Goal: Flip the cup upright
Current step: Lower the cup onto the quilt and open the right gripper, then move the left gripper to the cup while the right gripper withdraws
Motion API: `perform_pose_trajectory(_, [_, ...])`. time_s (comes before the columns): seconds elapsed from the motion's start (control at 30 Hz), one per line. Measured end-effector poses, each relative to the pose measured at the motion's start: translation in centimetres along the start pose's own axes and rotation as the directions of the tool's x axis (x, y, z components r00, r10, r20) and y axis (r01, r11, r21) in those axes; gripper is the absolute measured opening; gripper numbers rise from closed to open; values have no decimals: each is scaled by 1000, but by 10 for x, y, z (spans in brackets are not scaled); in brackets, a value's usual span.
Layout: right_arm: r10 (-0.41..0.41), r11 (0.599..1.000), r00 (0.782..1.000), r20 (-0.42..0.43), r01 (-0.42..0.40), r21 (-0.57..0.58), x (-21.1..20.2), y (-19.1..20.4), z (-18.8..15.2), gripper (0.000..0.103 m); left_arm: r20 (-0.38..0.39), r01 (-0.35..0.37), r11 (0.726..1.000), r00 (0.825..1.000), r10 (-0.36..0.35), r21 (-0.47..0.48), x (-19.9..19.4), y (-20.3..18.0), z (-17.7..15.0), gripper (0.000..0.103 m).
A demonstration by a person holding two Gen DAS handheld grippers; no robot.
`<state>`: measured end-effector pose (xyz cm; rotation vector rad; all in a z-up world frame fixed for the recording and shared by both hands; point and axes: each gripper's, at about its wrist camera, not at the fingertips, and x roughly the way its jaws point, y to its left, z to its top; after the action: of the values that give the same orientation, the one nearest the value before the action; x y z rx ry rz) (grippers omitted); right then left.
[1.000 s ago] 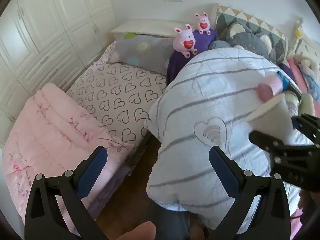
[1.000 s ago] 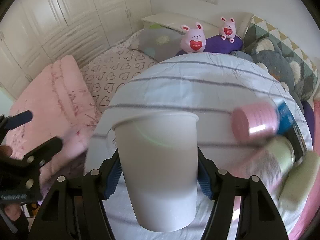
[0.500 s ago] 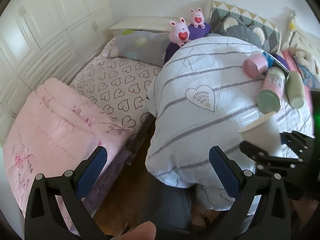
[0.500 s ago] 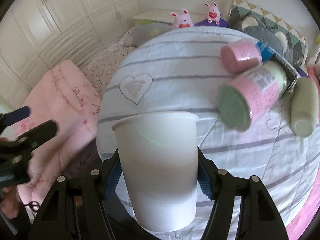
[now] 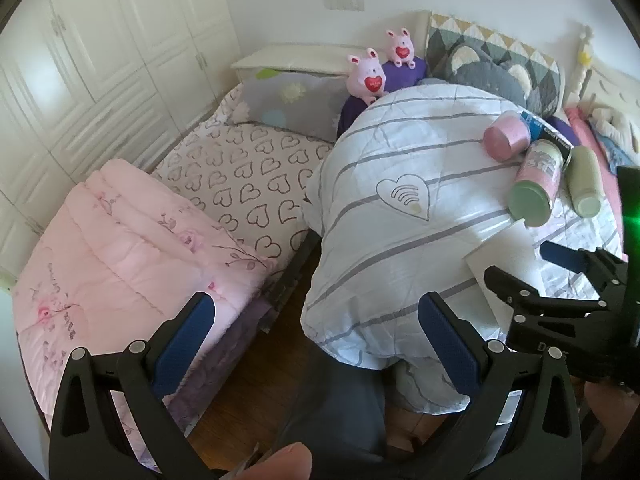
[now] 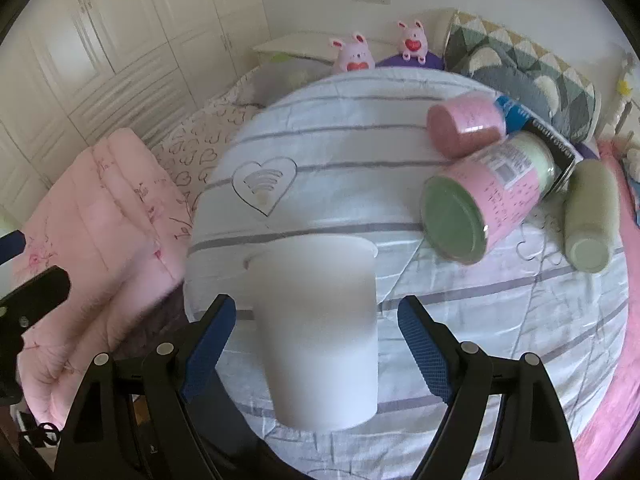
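A white paper cup [image 6: 320, 332] stands upright, mouth up, on the striped white quilt [image 6: 360, 184] near its front edge. My right gripper [image 6: 316, 344] is open, its blue pads on either side of the cup and apart from it. In the left wrist view the cup [image 5: 506, 264] shows at the right between the right gripper's black fingers [image 5: 520, 292]. My left gripper [image 5: 316, 344] is open and empty, held over the floor gap between the pink bedding and the quilt.
A pink cup [image 6: 464, 124], a pink-and-green can [image 6: 488, 196] and a pale green bottle [image 6: 588, 216] lie on their sides right of the cup. A folded pink comforter [image 5: 120, 248] and heart-print sheet [image 5: 248, 184] lie left. Two pink plush rabbits [image 5: 366, 78] sit by the pillows.
The right gripper opened and let go of the cup, which now stands on the quilt. Both grippers drew back and lower toward the quilt's front edge.
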<state>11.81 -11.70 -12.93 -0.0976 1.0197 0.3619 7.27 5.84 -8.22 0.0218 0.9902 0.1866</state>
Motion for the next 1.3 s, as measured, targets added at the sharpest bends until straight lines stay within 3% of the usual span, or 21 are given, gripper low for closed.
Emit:
perform_pose_trajectory(0.37, [3, 999, 995, 95, 1, -44, -51, 16, -8, 85, 33, -14, 1000, 999, 15, -22, -25, 0, -10, 103])
perform_pose_trajectory(0.73, [2, 1000, 981, 193, -5, 17, -109, -2, -49, 85, 32, -4, 1000, 999, 4, -17, -45, -22, -30, 103])
perform_pose_trajectory(1.3, [-3, 995, 974, 227, -19, 94, -130, -35, -86, 85, 66, -55, 998, 996, 56, -21, -68, -44, -54, 103])
